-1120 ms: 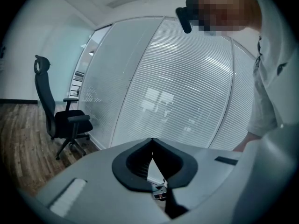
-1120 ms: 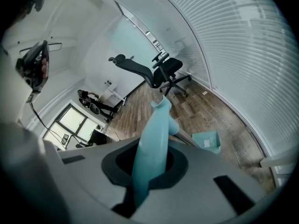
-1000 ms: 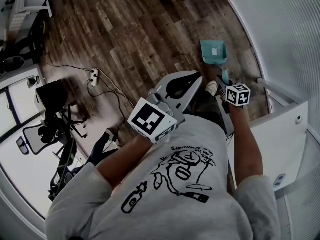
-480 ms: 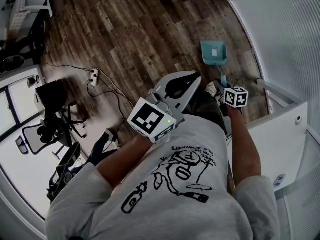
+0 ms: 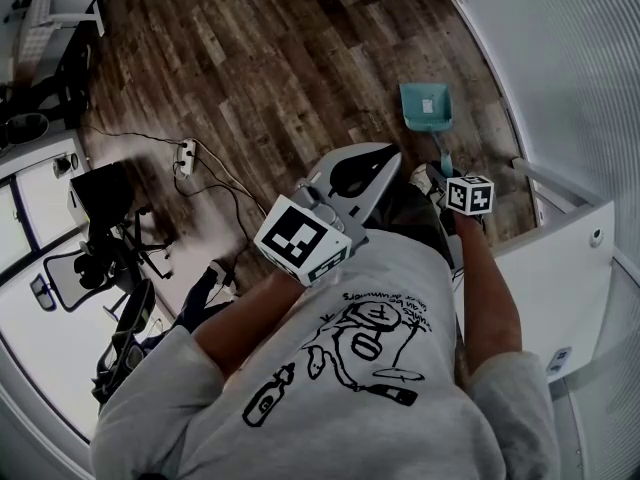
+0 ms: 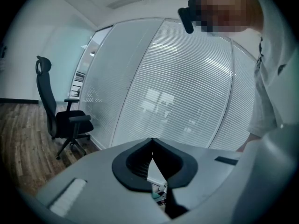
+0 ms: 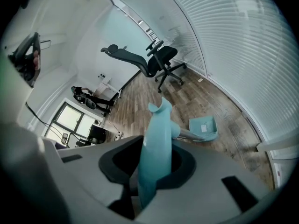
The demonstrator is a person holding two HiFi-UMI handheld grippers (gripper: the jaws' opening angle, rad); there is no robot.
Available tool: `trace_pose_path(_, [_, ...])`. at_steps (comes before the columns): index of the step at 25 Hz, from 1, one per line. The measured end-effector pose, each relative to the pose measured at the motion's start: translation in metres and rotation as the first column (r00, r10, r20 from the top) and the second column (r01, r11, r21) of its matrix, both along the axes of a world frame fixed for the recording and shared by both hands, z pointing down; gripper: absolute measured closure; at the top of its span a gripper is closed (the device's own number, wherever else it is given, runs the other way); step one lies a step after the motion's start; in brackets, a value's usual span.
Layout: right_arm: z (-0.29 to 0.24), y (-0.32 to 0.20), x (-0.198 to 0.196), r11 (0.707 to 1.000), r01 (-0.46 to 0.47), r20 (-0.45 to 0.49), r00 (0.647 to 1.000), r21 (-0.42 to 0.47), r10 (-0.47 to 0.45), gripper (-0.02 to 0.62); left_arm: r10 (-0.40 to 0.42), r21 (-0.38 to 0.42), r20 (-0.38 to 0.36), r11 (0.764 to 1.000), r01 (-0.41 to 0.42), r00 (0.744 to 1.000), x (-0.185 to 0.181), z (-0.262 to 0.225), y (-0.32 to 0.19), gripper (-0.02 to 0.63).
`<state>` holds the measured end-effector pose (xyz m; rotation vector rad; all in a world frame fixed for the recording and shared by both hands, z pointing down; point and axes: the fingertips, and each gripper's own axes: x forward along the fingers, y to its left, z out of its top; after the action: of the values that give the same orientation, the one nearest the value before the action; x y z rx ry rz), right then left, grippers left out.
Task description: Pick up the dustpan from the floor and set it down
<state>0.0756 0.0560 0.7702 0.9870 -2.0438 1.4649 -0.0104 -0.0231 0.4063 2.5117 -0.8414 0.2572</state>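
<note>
The teal dustpan (image 5: 427, 105) rests with its pan flat on the wood floor by the blinds wall, also seen in the right gripper view (image 7: 203, 126). Its long handle (image 7: 156, 148) rises between the jaws of my right gripper (image 7: 158, 141), which sits low at the right (image 5: 441, 174). The jaws have just been opening slightly, and the pads look to touch the handle on both sides. My left gripper (image 5: 392, 154) is held in front of the person's chest, its tips (image 6: 152, 141) meeting, shut on nothing.
A power strip (image 5: 187, 151) with trailing cable lies on the floor at left. An office chair (image 5: 105, 258) stands at lower left, another (image 7: 149, 62) farther off. A white cabinet (image 5: 560, 268) and the blinds wall (image 5: 560, 58) close the right side. A shoe (image 5: 421, 176) shows near the handle.
My right gripper has shifted slightly left and down with the handle between its jaws. The pan stays on the floor. The left gripper has not moved.
</note>
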Motion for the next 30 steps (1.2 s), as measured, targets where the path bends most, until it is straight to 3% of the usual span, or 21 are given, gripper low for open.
trace_pose_path(7, [0.009, 0.01, 0.004, 0.999, 0.009, -0.028, 1.0, -0.044, -0.011, 0.457, 0.003, 0.009, -0.003, 1.0, -0.002, 1.0, 0.002, -0.003, 0.003, 0.604])
trace_pose_path(30, [0.006, 0.028, 0.022, 0.997, -0.032, -0.134, 0.991, -0.068, 0.022, 0.362, 0.006, 0.041, -0.025, 0.999, -0.005, 1.0, 0.0, -0.023, 0.013, 0.604])
